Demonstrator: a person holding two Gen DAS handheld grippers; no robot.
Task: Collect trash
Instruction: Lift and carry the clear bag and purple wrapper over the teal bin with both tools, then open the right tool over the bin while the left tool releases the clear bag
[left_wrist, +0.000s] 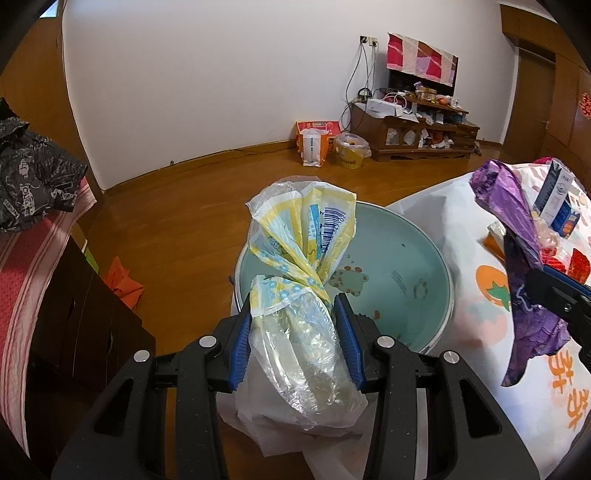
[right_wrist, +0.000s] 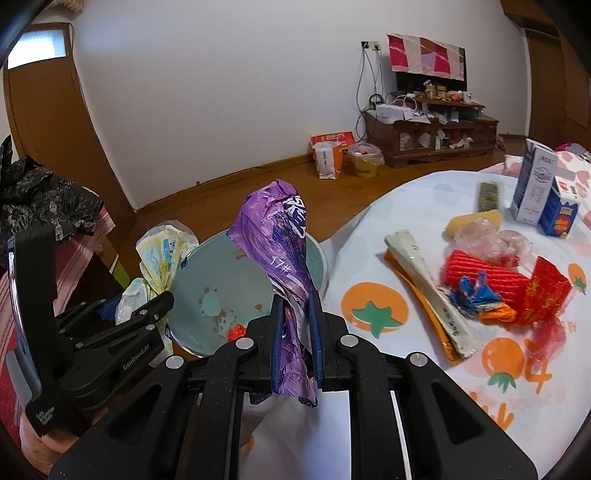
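The left wrist view shows the left gripper (left_wrist: 293, 332) with its two blue-padded fingers (left_wrist: 240, 347) part way open and pressed on each side of a crinkly clear plastic bag with yellow and blue print (left_wrist: 299, 295). The bag is puffy, so the fingers cannot go closer. Its twisted top sticks up past the fingertips, and right beyond them sits the round pale green basin with little animal pictures (left_wrist: 402, 266) on the floor. I think the basin is where the trash goes, so the bag hangs over its near rim, ready to be dropped. In the right wrist view the right gripper (right_wrist: 297, 328) has its fingers nearly together, pinching a thin crumpled shiny purple wrapper (right_wrist: 282, 243). The wrapper is flat, so the gap is tiny. It stands up above the fingertips, with the same basin just past them. To the right of those fingers, more wrappers (right_wrist: 480, 288) lie on the round table with the white cloth printed with orange fruit (right_wrist: 376, 306), not yet picked up.
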